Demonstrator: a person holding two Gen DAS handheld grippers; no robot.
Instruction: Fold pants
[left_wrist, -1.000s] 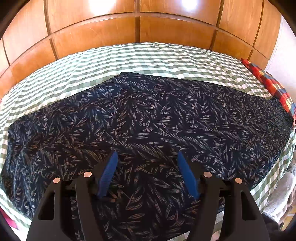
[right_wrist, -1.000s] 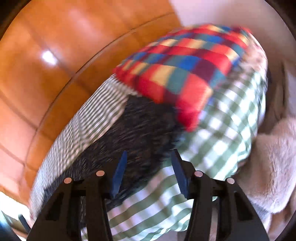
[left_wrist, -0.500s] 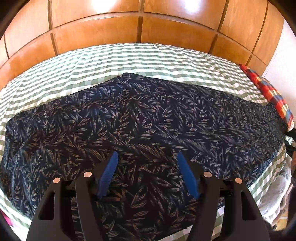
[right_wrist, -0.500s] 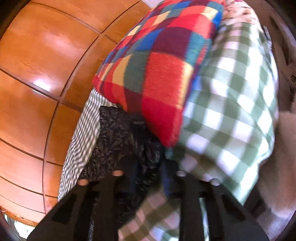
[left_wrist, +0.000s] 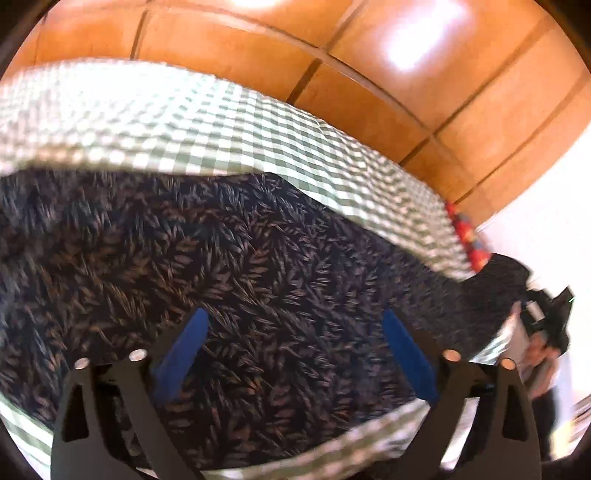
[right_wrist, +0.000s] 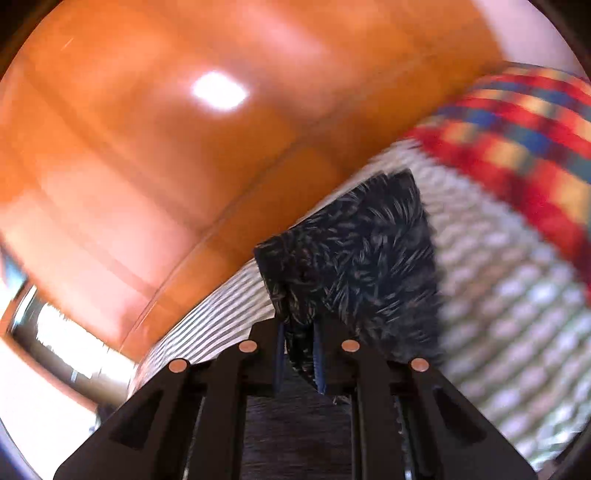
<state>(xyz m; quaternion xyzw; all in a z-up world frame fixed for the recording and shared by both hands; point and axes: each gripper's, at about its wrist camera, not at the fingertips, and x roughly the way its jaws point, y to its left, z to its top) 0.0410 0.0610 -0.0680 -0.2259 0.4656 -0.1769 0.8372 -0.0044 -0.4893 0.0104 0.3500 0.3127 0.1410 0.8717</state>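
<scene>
The pants (left_wrist: 258, 280), dark navy with a leafy print, lie lengthwise across the green checked bed sheet (left_wrist: 229, 125), wood panelling (left_wrist: 369, 66) behind. Left tool (left_wrist: 295, 347) hovers over them, wide open and empty. Right tool (right_wrist: 299, 354) is pinched tight on one lifted end, next to a plaid fleece blanket (right_wrist: 524, 147).

One pants (left_wrist: 258, 280), two grippers, one blanket (right_wrist: 524, 140).

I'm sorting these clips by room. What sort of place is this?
Most likely a bedroom: a bed covered by a green-and-white checked sheet, a glossy panelled wooden headboard or wall behind it, and a red, blue and yellow plaid fleece blanket at one end. Dark leaf-print pants lie spread on the sheet.
</scene>
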